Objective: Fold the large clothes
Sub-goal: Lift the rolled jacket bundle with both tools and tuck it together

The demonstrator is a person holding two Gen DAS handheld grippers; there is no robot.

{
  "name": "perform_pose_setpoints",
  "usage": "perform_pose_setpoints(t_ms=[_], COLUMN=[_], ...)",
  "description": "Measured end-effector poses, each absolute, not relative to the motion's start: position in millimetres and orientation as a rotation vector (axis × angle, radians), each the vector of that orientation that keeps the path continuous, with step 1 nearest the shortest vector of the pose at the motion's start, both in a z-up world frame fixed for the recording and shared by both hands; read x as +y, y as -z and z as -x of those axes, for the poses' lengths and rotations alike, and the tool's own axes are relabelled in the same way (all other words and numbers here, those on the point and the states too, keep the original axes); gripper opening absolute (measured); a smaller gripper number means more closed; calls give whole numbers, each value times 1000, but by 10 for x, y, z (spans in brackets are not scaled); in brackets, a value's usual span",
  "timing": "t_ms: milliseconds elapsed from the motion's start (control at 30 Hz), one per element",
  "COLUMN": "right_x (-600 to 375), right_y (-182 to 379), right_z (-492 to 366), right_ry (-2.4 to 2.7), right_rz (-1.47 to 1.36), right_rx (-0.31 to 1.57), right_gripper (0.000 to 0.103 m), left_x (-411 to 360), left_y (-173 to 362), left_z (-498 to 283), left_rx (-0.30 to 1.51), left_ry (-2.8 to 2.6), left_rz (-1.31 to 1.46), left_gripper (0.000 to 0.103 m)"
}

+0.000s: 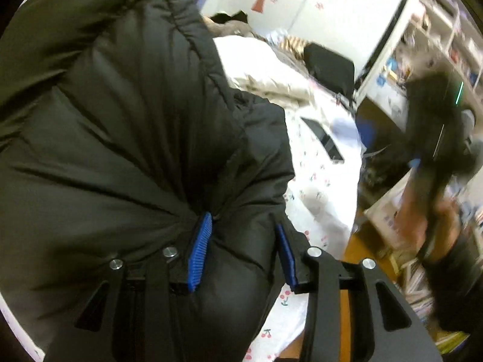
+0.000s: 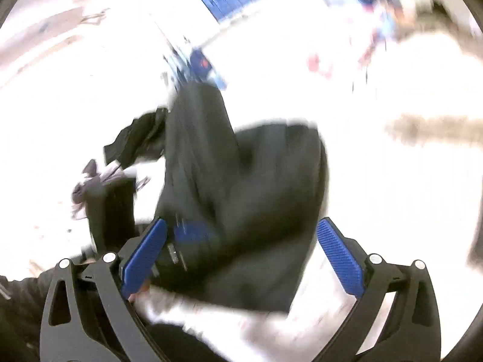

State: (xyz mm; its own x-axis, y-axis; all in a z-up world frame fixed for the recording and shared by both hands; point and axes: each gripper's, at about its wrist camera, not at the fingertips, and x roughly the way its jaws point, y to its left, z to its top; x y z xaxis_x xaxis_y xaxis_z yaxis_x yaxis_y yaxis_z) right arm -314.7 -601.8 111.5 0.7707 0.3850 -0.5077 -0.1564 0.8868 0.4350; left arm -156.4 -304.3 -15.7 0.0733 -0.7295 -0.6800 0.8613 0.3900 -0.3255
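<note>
Over the bed (image 1: 320,181), with its white cherry-print sheet, one large black puffer jacket (image 1: 114,126) is being lifted and is filling most of the left wrist view. The left gripper (image 1: 241,250) is pinching a thick bunch of the jacket between its two blue fingers (image 1: 199,253), with creases fanning out from the grip; the bulk of the jacket is hanging up and away ahead of those fingers. In the very blurred right wrist view, the right gripper (image 2: 241,253) is standing with its fingers (image 2: 145,256) spread wide and gripping nothing, while the jacket (image 2: 241,187) is lying straight ahead between and beyond them, its long axis seeming to run away from the camera. The left hand is nearer, already holding. One flat dark object (image 1: 323,138) is lying on the sheet; shelves (image 1: 446,30) are standing beyond the bed's far edge.
</note>
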Motion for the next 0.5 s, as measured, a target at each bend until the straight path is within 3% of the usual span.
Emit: perform_pose_setpoints(t_ms=[133, 300, 433, 500], right_x=[-5430, -4954, -5266, -5345], right_y=[-1512, -1112, -749, -596], right_z=[2778, 1741, 1655, 1723], right_ry=[-331, -185, -43, -48], right_rz=[-147, 57, -40, -86], right_rx=[627, 838, 912, 953], right_gripper=[97, 97, 97, 97], left_x=[-3069, -3006, -2383, -1830], left_y=[102, -98, -404, -426], left_z=[1590, 1537, 1523, 1337], left_rx=[901, 927, 900, 866], left_ry=[1194, 1182, 1146, 1063], left_rz=[-210, -194, -12, 181], left_gripper=[42, 43, 66, 85])
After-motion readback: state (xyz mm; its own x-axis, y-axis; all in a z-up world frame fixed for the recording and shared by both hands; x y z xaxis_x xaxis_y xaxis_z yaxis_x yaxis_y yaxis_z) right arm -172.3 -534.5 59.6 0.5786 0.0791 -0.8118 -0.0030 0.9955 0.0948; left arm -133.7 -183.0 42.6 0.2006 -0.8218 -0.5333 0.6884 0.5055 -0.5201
